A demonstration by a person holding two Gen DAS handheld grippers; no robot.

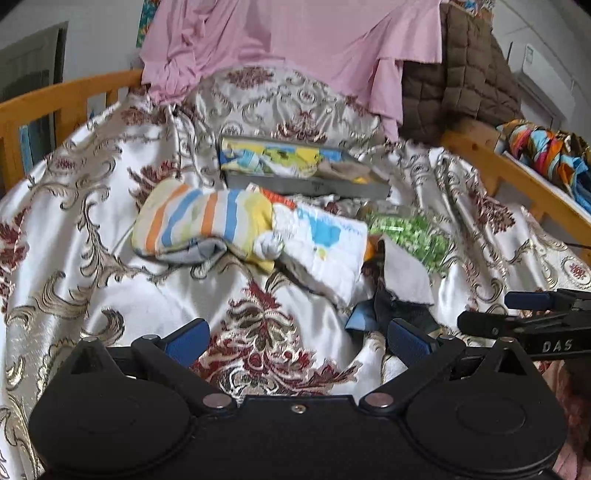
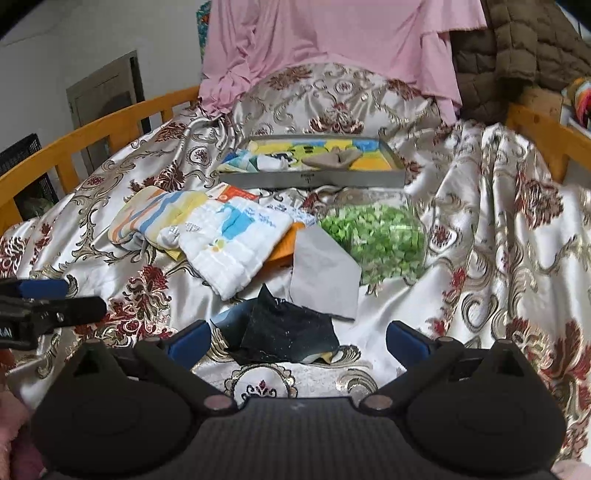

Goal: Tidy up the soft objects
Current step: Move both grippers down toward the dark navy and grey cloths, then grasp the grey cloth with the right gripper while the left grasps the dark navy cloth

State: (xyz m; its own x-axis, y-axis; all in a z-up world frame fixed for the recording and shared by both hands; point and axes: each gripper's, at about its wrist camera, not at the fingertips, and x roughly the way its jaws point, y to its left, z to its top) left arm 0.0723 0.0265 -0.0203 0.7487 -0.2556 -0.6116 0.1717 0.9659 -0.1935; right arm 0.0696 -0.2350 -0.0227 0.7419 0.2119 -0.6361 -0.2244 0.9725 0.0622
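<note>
Both grippers hang empty over the patterned bedspread (image 2: pixel 480 221), each with its blue-padded fingers spread wide. At the bottom of the left wrist view, the left gripper (image 1: pixel 297 341) has only bedspread between its fingers, and the right gripper (image 1: pixel 517 314) juts in from the right edge. Low in the right wrist view, the right gripper (image 2: pixel 297 339) frames a dark navy cloth (image 2: pixel 288 332). Above that, at frame centre, lie a grey cloth (image 2: pixel 325 277), a white quilted cloth with blue print (image 2: pixel 236 247), a striped towel (image 2: pixel 155 214) to its left and a green-speckled cloth (image 2: pixel 376 240) to the right. Higher up sits a shallow grey tray (image 2: pixel 314 179) already holding folded cloths. Pink fabric (image 2: pixel 332 33) drapes across the top.
</note>
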